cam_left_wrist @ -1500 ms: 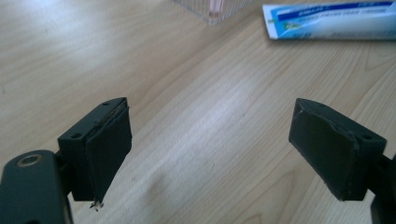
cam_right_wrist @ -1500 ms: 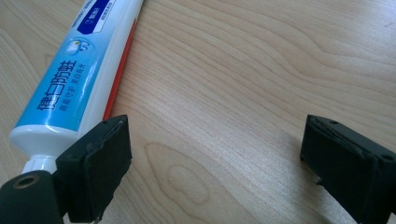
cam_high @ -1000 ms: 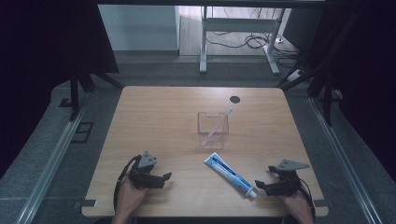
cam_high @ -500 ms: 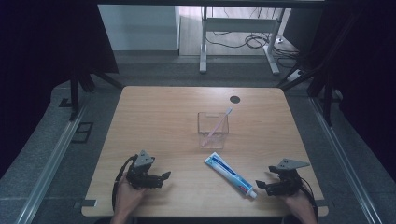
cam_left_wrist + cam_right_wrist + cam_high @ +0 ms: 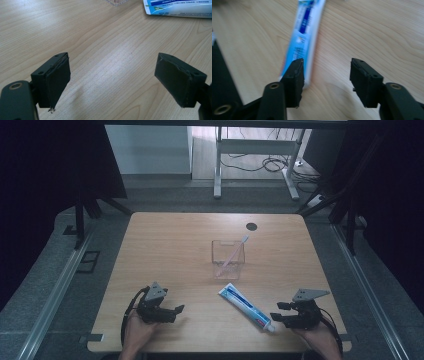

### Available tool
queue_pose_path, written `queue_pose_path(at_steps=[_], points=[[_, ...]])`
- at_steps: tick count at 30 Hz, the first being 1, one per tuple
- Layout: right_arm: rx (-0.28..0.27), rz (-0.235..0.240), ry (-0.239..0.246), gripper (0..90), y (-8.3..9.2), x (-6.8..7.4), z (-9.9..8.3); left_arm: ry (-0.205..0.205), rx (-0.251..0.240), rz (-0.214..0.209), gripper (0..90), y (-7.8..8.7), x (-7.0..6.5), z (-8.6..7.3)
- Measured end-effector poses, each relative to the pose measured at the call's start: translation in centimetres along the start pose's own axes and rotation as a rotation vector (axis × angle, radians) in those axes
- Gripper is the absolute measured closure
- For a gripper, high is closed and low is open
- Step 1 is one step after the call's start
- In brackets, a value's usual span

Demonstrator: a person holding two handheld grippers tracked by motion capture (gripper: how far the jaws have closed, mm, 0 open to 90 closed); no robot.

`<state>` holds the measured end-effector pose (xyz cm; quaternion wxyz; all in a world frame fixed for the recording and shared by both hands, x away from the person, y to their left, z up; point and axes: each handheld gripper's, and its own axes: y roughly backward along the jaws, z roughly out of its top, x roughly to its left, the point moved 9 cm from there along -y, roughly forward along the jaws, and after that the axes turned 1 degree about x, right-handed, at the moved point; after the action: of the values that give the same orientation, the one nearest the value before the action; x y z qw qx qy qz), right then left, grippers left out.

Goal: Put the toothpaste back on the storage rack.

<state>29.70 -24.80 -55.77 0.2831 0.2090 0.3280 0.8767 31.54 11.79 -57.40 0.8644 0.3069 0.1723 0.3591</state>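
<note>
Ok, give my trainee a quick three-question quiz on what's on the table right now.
1. True or false: the toothbrush lies flat on the table.
2. What lies nearest the right tongs? A) a sponge B) the toothpaste tube C) a cup
3. Are the left tongs holding anything?

Key:
1. False. It leans inside the clear container.
2. B. The tube lies flat, its cap end toward the right tongs, whose jaws have just been closing with nothing between them.
3. No. Their jaws stand wide open over bare wood.
</note>
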Motion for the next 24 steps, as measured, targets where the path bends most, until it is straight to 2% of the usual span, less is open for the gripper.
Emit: queue_pose_path(at_steps=[5,9,13,16,20,24], points=[[0.012,0.094,0.032,66.0,-0.5,2.1,1.1,-0.008,-0.002,0.000,13.4,0.0,-0.1,0.0],[0.024,0.142,0.066,73.3,-1.2,3.4,1.6,-0.035,-0.012,0.004,13.7,0.1,-0.3,0.2],[0.053,0.168,0.119,79.5,-2.1,4.5,1.6,-0.041,-0.017,0.001,13.6,0.1,-0.5,0.3],[0.075,0.170,0.134,83.3,-2.7,4.9,1.4,-0.049,-0.011,0.003,13.7,0.1,-0.4,0.2],[0.111,0.167,0.133,84.6,-3.5,5.0,0.9,-0.054,-0.012,0.004,13.7,0.1,-0.5,0.3],[0.109,0.168,0.113,84.8,-3.7,4.9,0.9,-0.057,-0.008,0.004,13.7,0.1,-0.5,0.2]])
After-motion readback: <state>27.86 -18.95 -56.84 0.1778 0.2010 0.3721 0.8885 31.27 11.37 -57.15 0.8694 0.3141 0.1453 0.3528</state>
